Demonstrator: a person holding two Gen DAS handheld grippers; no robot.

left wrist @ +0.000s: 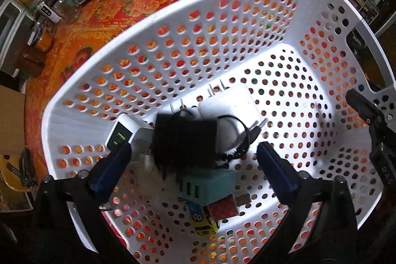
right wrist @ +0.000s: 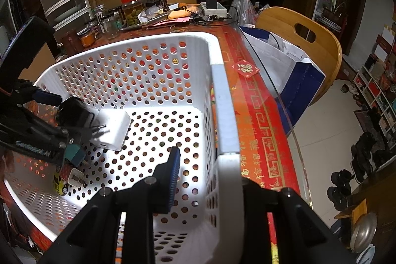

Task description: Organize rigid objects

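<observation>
A white perforated basket [left wrist: 222,4] stands on the table and holds several chargers. My left gripper [left wrist: 194,147] is open, pointing down into it. A blurred black power adapter [left wrist: 183,140] lies between its blue pads, which do not touch it. Under and around the adapter are a white charger [left wrist: 230,100], a white one with green ports [left wrist: 121,130], a teal USB charger [left wrist: 210,187] and a yellow toy car [left wrist: 205,229]. My right gripper [right wrist: 212,172] is shut on the basket's rim [right wrist: 222,103], with one finger [right wrist: 174,165] inside the wall and the other hidden outside.
The basket sits on a red and orange patterned tablecloth [left wrist: 111,16]. Jars [right wrist: 133,9], papers and a power strip [right wrist: 212,8] crowd the far side of the table. A wooden chair [right wrist: 309,41] with a white and blue bag [right wrist: 284,66] stands beyond the glass table edge.
</observation>
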